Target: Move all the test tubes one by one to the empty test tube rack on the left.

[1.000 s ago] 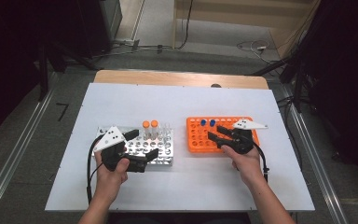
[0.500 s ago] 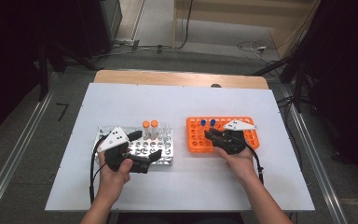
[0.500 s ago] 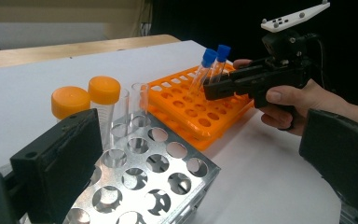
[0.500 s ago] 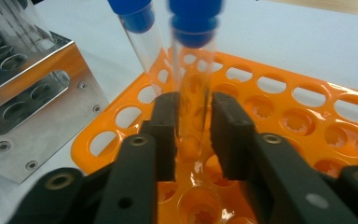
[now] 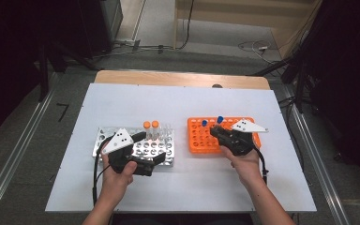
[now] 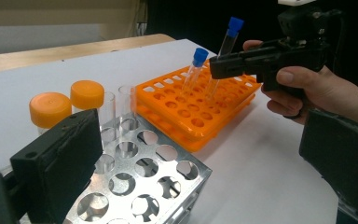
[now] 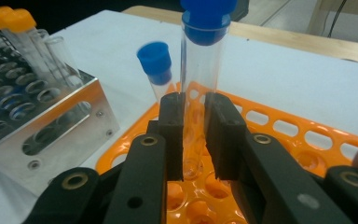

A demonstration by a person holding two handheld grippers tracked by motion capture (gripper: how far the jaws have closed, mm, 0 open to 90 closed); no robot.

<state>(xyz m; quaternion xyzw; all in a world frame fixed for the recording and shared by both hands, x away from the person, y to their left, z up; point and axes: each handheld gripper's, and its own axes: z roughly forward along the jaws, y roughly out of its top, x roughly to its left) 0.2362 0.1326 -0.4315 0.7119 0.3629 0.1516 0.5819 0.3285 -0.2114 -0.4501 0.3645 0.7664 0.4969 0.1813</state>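
Observation:
An orange rack (image 5: 201, 140) holds two blue-capped tubes. My right gripper (image 5: 215, 132) is shut on the taller tube (image 7: 200, 60), whose foot stands in a rack hole; its jaws have just closed onto it, and both pads (image 7: 172, 135) press the glass. The other blue-capped tube (image 7: 156, 65) leans just to its left. My left gripper (image 6: 200, 163) is open over the near corner of the metal rack (image 6: 144, 182), with nothing between its jaws. Two orange-capped tubes (image 6: 50, 108) and clear uncapped tubes (image 6: 127, 100) stand in that rack.
Both racks sit side by side on a white tabletop (image 5: 178, 103), metal at the left and orange at the right. A wooden edge (image 5: 183, 78) runs along the far side. Dark equipment and cables lie on the floor beyond.
The right gripper's jaws have closed around the taller blue-capped tube after shifting slightly left over the orange rack. The left hand has stayed in place.

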